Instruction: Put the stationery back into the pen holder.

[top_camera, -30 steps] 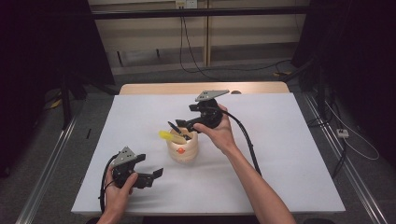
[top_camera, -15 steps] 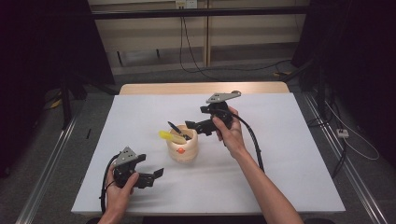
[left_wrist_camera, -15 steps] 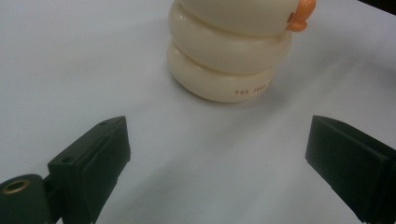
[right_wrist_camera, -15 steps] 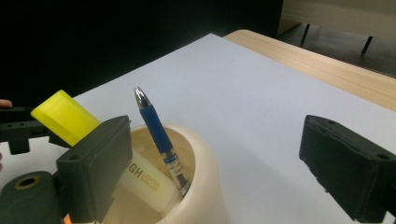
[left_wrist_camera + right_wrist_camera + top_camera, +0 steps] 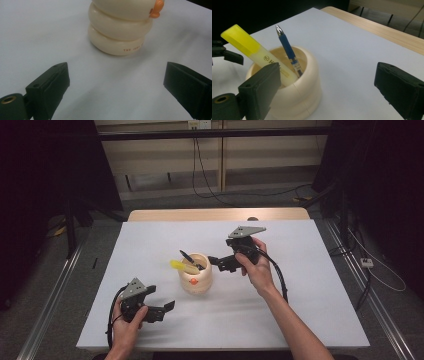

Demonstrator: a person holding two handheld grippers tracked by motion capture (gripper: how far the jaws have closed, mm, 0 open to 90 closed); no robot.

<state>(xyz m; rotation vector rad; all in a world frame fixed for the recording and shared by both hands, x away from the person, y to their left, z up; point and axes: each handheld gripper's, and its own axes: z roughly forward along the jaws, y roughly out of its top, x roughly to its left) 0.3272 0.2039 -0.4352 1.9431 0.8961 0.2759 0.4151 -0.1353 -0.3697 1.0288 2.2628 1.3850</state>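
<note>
White and matte, the table (image 5: 310,290) fills the middle of the high view, with a strip of pale wood along its far edge and dark curtains, cables and a grey floor around it. Near the centre of that frame stands the pen holder (image 5: 195,274), a cream-coloured pot shaped like three stacked, rounded rings with a smooth, slightly glossy surface; a small orange beak-like knob sticks out of its side, and in the left gripper view tiny orange capitals on its lowest ring read "THE JUST", the rest curving out of sight. Two things lean inside it: a highlighter (image 5: 257,56) with a translucent yellow cap and a pale barrel bearing small dark print too blurred to read, and a pen (image 5: 288,51) with a blue rubbery grip, a silver metal tip pointing up and a clear lower barrel. The right gripper (image 5: 219,264) sits just right of the holder in the high view, its black blocky jaws having just been opening, now spread wide with nothing between them. The left gripper (image 5: 169,307) rests at the lower left of that frame, apart from the holder, jaws likewise wide apart and empty.
</note>
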